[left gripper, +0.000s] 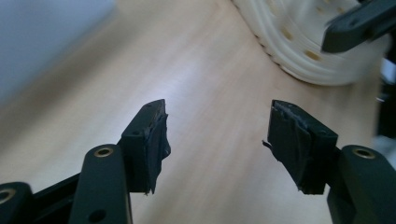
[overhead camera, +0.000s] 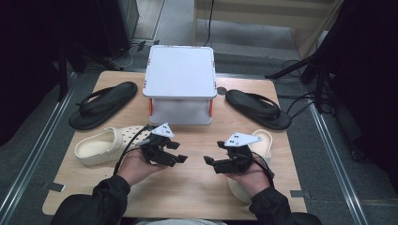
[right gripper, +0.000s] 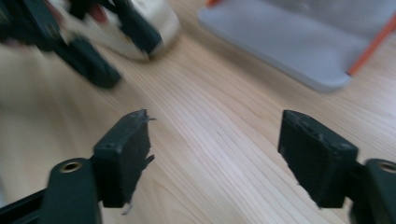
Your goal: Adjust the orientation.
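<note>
Both grippers, left (overhead camera: 180, 158) and right (overhead camera: 208, 161), jaws apart, empty, above table's (overhead camera: 197, 187) near middle. Cream clogs: left edge (overhead camera: 101, 146), right edge (overhead camera: 263, 140). Advice: approach heel squarely, grip rim firmly.

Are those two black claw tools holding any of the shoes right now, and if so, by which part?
No. The left gripper and the right gripper both stand open with just bare table between their jaws. The cream clogs lie untouched beside them.
</note>
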Tool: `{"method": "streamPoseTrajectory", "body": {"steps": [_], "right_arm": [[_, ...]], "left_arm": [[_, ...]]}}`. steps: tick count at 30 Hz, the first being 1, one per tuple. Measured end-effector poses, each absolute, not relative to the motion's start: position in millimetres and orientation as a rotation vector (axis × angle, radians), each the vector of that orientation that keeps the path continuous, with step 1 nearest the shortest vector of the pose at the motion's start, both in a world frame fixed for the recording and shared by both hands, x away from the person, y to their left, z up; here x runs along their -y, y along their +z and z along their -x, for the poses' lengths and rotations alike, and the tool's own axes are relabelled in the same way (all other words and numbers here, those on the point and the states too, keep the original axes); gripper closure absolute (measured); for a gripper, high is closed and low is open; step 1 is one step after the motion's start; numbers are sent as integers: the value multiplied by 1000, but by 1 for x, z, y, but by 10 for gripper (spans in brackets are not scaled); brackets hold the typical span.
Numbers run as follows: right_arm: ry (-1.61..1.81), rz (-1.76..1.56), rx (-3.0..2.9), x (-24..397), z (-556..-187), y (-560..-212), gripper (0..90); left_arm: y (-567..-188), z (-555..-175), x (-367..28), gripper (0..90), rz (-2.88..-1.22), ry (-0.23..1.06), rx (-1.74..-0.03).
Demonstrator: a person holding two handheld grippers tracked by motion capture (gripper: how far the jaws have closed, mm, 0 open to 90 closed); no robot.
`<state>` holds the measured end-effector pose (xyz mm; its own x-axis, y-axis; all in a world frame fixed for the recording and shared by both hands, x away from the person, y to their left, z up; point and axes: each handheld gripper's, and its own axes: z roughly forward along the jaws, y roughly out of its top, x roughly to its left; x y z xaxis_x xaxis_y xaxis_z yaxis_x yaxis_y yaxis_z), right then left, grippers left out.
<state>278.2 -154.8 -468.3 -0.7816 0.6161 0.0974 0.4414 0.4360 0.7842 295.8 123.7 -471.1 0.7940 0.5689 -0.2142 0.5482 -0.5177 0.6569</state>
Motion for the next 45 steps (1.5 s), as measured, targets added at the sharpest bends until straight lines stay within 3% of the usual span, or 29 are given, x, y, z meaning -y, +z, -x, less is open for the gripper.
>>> {"method": "streamPoseTrajectory", "body": {"steps": [4, 10, 15, 25, 28, 34, 45], "right_arm": [[1287, -915, -2567, 150, -279, -471, 354], [1282, -942, -2594, 150, -276, -468, 412], [1272, -947, -2585, 153, -276, -467, 378], [1265, -888, -2577, 151, -273, -466, 364], [1285, -901, -2552, 152, -272, -462, 447], [1314, -925, -2584, 156, -277, -464, 500], [1347, -951, -2617, 164, -291, -469, 531]], "left_arm": [[-474, -291, -130, 435, -2264, 105, -763], [-471, -289, -136, 393, -2260, 60, -788], [-469, -287, -140, 464, -2254, 39, -792], [-465, -290, -142, 469, -2246, -10, -829], [-463, -289, -145, 468, -2242, -1, -832], [-457, -286, -154, 466, -2253, 39, -825], [-451, -282, -175, 442, -2230, 61, -887]]}}
